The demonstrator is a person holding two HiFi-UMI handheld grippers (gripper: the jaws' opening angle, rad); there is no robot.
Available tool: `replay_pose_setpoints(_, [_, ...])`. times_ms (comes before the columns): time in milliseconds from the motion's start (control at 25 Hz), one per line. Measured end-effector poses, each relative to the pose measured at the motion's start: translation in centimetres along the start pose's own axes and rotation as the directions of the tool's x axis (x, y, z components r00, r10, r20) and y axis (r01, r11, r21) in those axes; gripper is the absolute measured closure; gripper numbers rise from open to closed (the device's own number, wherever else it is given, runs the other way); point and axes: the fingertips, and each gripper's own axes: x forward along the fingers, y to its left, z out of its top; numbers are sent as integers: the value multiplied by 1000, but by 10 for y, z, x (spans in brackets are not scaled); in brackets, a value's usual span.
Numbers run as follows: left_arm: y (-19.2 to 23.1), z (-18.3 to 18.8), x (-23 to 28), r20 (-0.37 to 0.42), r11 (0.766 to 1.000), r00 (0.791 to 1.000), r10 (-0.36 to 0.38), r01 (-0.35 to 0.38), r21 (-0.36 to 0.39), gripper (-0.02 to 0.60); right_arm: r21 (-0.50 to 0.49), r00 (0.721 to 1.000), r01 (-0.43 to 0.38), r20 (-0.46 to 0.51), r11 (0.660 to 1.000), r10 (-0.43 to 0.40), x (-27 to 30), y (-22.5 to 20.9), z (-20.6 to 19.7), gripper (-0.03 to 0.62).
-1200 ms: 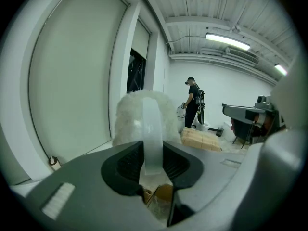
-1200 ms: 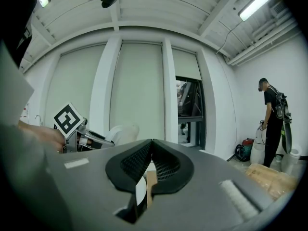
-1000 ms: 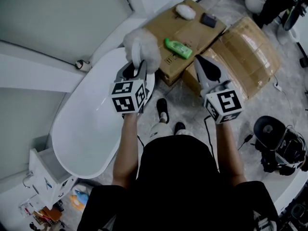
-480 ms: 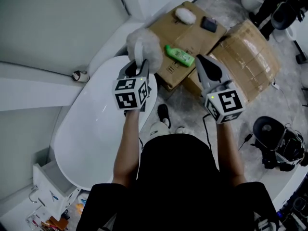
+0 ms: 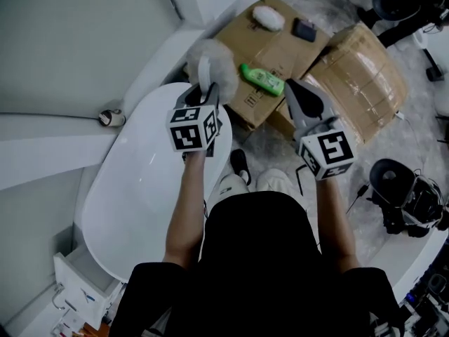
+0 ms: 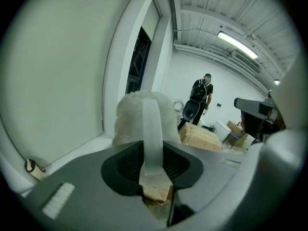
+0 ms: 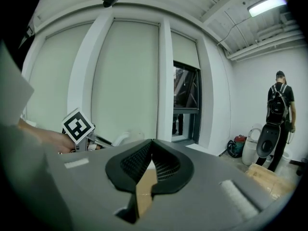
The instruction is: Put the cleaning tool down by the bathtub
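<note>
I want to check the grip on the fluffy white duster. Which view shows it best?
The left gripper view: the duster fills the centre, its pale strap clamped in the left tool. The head view shows it small, beyond the marker cube. The right gripper view shows it unclearly, if at all.

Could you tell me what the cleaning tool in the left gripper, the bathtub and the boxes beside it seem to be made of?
Cleaning tool: fluffy white fibres, perhaps microfibre or wool, on a pale, smooth strap-like handle, likely plastic. Bathtub: glossy white, probably acrylic or enamel, judging by its sheen. Boxes: matte brown, evidently cardboard.
</note>
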Motion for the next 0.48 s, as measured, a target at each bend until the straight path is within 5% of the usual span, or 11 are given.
replay_pose_setpoints(480, [20,-24,47,-85,998,996,-1,-4,-65,488,21,998,-10,-64,1000,12,29,-6,-19,585])
